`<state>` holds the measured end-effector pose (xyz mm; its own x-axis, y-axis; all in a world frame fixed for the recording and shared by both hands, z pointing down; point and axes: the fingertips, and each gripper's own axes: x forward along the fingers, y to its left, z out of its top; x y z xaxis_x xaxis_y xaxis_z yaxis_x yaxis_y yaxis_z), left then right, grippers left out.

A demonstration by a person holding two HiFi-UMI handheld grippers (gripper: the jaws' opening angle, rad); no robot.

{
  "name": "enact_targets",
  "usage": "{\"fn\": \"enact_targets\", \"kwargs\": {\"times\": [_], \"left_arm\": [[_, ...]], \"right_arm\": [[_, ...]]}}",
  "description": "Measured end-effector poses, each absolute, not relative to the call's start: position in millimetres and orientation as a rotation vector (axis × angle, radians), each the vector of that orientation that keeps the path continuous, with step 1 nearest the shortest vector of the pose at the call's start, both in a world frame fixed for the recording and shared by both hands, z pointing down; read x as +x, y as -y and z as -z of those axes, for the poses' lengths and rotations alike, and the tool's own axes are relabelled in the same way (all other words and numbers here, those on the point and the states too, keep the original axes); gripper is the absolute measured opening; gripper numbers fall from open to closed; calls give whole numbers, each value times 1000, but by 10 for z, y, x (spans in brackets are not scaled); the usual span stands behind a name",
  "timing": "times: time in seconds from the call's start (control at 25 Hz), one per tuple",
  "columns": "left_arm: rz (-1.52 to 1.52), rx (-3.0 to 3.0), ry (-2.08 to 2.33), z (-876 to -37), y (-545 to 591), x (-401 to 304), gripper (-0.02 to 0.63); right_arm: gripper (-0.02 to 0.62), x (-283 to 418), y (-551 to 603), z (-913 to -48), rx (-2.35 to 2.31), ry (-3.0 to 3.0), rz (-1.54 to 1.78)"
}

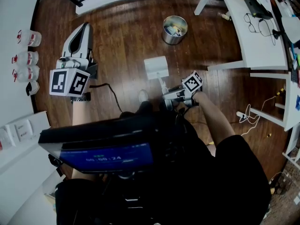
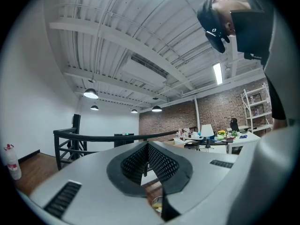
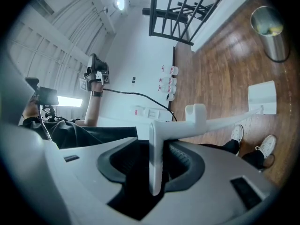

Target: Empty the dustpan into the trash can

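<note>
The white, long-handled dustpan (image 1: 156,67) is hanging pan-down by the wood floor (image 1: 122,36), near but apart from the steel trash can (image 1: 175,30). The right gripper (image 3: 157,165) is clamping its flat handle end between its 2 jaws, while the left gripper (image 2: 147,161) is hovering with jaws together, empty.

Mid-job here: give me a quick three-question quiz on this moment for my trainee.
1. True or false: the right gripper is shut on the handle of the white dustpan.
2. Multiple choice: the left gripper is A) shut and empty, B) open around a brush, C) shut on a bottle.
3. Fill in: the dustpan is apart from the round metal ____ ahead of it.
Key: 1 true; 2 A; 3 trash can.
</note>
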<state>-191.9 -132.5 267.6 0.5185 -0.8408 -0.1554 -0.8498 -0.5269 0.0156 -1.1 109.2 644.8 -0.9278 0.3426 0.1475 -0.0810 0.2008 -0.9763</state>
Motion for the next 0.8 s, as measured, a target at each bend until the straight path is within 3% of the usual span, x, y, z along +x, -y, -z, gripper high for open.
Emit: {"fn": "enact_targets", "kwargs": {"times": [0.8], "left_arm": [[-248, -2691, -1479, -2662, 1328, -1924, 0]], "right_arm": [[186, 243, -1092, -6453, -152, 2119, -1808]]}}
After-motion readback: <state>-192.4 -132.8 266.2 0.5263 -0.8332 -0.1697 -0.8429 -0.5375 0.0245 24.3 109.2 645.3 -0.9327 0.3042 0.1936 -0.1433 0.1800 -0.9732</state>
